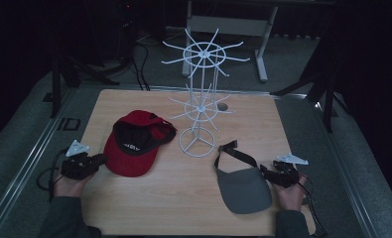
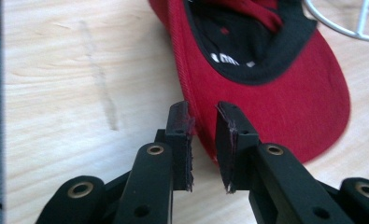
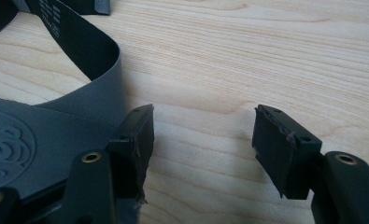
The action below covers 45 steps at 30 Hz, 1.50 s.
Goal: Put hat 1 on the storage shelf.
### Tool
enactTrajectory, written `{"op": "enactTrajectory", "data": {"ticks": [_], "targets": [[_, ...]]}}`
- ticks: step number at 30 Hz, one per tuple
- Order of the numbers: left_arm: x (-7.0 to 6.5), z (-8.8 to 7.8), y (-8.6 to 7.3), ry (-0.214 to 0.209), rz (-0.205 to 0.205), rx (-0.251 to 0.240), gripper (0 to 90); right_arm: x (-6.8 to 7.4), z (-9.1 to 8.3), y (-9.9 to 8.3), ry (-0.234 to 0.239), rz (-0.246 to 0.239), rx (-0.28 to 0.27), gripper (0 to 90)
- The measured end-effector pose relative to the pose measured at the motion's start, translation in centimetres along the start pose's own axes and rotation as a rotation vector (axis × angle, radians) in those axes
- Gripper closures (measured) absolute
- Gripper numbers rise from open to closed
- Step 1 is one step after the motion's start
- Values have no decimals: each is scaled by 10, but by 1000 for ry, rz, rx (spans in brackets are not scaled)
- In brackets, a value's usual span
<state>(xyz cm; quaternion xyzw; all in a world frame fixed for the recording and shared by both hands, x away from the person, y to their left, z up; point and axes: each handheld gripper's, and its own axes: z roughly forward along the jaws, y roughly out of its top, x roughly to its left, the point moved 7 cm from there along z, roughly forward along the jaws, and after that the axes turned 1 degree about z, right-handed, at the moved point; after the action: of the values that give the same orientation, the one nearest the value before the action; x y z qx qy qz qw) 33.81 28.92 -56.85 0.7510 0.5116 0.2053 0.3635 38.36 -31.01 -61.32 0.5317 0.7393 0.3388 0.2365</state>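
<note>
The left gripper (image 2: 204,149), jaws narrowly parted, straddles the red fabric baseball cap's (image 2: 271,93) brim edge at frame centre. The right gripper (image 3: 203,149), jaws spread wide, sits beside the grey visor (image 3: 28,144) at lower left.

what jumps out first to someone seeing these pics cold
A white wire rack stands at the table's middle back, its prongs bare. A red cap lies upside down left of it and a grey visor at front right. The left tongs straddle the cap's brim edge.
</note>
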Motion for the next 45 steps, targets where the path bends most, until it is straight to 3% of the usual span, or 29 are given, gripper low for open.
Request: {"op": "enactTrajectory", "data": {"ticks": [11, 14, 22, 32, 38, 45], "targets": [[-41, 14, -6, -137, 97, 112, 757, 0, 0, 0, 0, 0, 0, 388], [-49, 21, -2, -174, 97, 120, 678, 0, 0, 0, 0, -1, 0, 388], [-56, 40, 7, -263, 56, 153, 551, 0, 0, 0, 1, -1, 1, 386], [-62, 53, 12, -345, -31, 140, 449, 0, 0, 0, 1, -2, 1, 385], [-70, 56, 15, -374, -44, 129, 434, 0, 0, 0, 2, -2, 1, 383], [-77, 69, 20, -371, -39, 143, 469, 0, 0, 0, 2, -2, 1, 382]]}}
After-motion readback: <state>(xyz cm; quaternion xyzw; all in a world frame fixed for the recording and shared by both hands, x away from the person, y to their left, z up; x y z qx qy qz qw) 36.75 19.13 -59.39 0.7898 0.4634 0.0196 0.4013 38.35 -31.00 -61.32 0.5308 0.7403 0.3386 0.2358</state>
